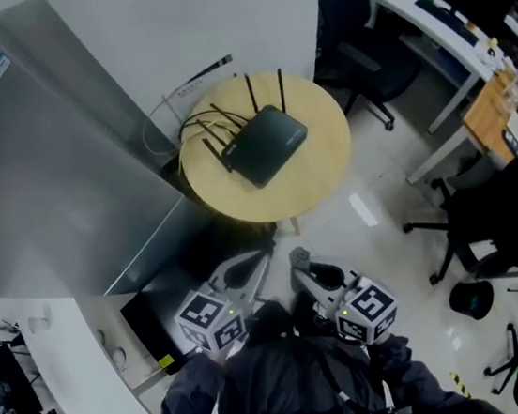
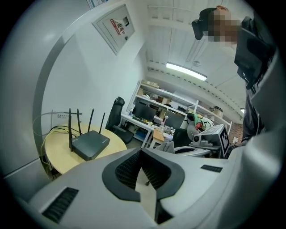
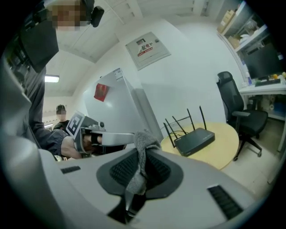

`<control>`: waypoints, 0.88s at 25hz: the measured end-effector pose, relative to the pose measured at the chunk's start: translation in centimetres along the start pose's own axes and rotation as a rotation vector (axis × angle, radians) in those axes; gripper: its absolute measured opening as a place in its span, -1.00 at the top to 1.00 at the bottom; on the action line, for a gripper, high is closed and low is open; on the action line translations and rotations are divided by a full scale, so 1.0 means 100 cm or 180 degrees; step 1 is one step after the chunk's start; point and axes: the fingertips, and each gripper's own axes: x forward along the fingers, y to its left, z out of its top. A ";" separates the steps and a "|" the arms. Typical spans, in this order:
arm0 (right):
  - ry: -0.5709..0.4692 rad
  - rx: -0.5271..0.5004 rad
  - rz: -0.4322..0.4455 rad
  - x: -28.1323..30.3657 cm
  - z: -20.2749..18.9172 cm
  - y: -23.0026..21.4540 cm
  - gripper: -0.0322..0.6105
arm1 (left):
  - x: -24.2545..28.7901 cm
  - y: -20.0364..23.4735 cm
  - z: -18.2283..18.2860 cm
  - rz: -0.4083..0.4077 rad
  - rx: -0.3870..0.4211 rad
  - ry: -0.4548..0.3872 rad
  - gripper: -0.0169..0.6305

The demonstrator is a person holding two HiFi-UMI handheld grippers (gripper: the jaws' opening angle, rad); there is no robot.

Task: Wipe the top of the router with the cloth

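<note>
Router (image 1: 266, 144) lies flat on the round counter (image 1: 328, 159), antennas up, well apart from both of my grippers. Right gripper (image 3: 141, 166): fingers clamped on the grey cloth (image 3: 143, 145), a wad poking past the tips. Left gripper (image 2: 142, 156): fingers together, nothing between them. Step in hand, as I judge it: the approach. Next move calls for bringing the cloth down flat onto the router's top, clear of the antennas. No containers involved.
</note>
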 end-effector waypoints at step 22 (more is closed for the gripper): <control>0.0313 0.2389 -0.0795 0.289 -0.071 -0.170 0.68 | 0.037 0.240 0.002 0.0470 -0.0269 0.0241 0.97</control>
